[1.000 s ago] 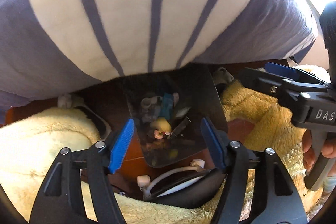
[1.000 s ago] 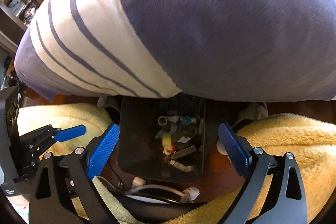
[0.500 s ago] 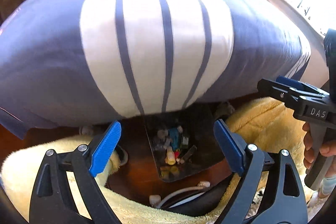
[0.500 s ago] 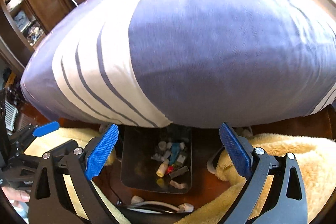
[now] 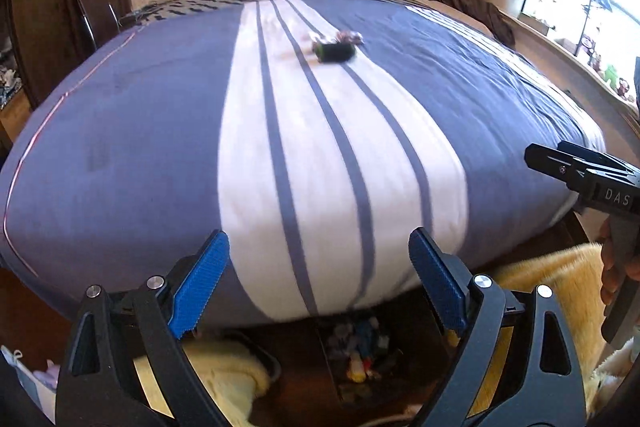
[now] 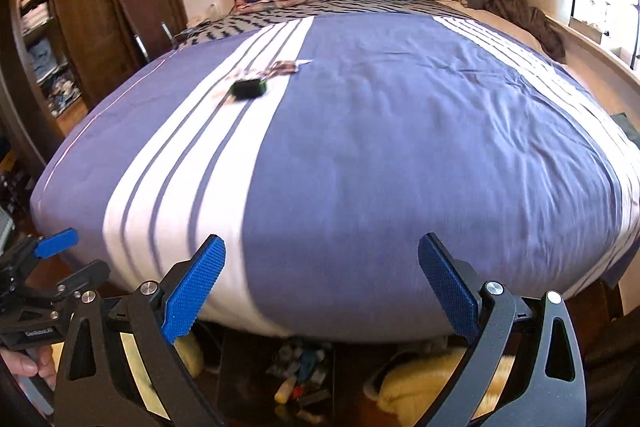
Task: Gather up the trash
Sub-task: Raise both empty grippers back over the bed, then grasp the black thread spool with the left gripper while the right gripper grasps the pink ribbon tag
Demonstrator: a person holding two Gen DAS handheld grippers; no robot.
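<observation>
Tongs both gape empty: left gripper (image 5: 318,281), right gripper (image 6: 322,287). Dark trash (image 5: 334,51), upper centre on the bedspread (image 5: 140,131), may roll off my pads.

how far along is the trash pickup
Some trash already sits in the dark bin on the floor at the foot of the bed. Nothing is in hand: the left hand-held gripper and right hand-held gripper are open and empty. A dark can and wrappers remain on the bedspread.

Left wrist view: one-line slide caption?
Left gripper open and empty over the striped bedspread, dark trash item ahead, bin below.
</observation>
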